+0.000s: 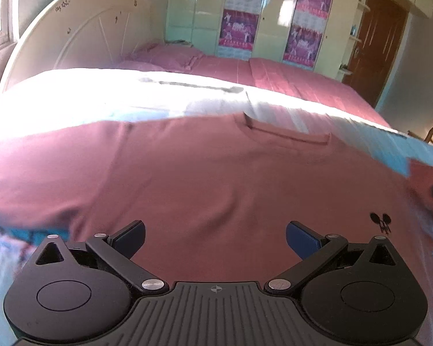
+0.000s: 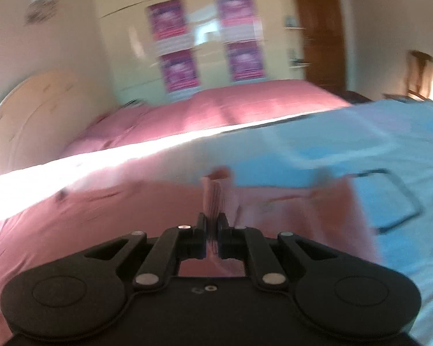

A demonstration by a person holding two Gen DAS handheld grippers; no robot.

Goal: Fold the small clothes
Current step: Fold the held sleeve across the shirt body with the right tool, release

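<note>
In the left wrist view our left hand-held gripper point(image 1: 215, 238) hangs with jaws wide apart and empty over the pink T-shirt point(image 1: 205, 178), which lies spread flat on the blue sheet point(image 1: 317, 115). In the right wrist view our right hand-held gripper point(image 2: 211, 232) is clamped on a pinch of the T-shirt point(image 2: 115, 210) edge near the sheet point(image 2: 389, 144), so we judge the first fold only starting.

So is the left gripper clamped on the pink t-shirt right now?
No, the left gripper is wide open above the pink t-shirt, with nothing between its fingers.
</note>
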